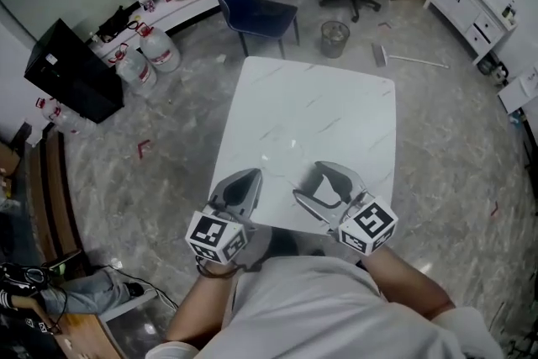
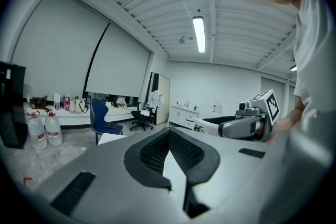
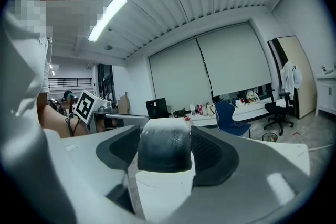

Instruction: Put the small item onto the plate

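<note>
My right gripper (image 1: 315, 185) is clamped on the small item (image 3: 164, 145), a rounded piece that is dark at one end and white at the other. I hold it over the near edge of the white table (image 1: 319, 109). My left gripper (image 1: 250, 176) hovers just to its left, jaws pressed together with nothing between them.

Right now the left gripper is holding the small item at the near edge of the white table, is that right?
Not the left: the right gripper is holding the small item at the near edge of the white table. The right gripper view shows it between the jaws. The left gripper has its jaws together, empty.
</note>
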